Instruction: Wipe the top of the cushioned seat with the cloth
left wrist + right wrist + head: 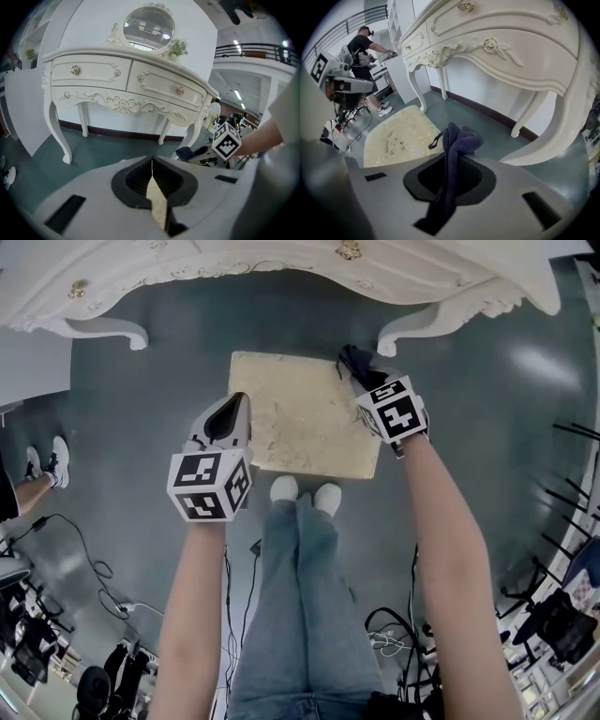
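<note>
- right gripper [362, 371]: jaws clamped on a dark blue, crumpled terry cloth [354, 359], which bunches out past the tips and trails back between them in the right gripper view [457, 138].
- cream, roughly square cushioned seat [305, 413]: stands on the grey-green floor in front of the person's white shoes, just near of a white carved dressing table [281, 268].
- key relation: the cloth sits at the seat's far right corner, so nearly the whole top lies to the left and near of the right gripper. the seat has no marked long axis, and its edges run slightly skewed to the table front.
- left gripper [241, 399]: jaws together at the tips and holding nothing. it hovers at the seat's left edge, and a cream sliver shows through the gap behind the tips, probably the seat below.
- arms: both forearms reach forward, the right farther. the right gripper alone carries the cloth, so a stroke would likely run left or nearward.
</note>
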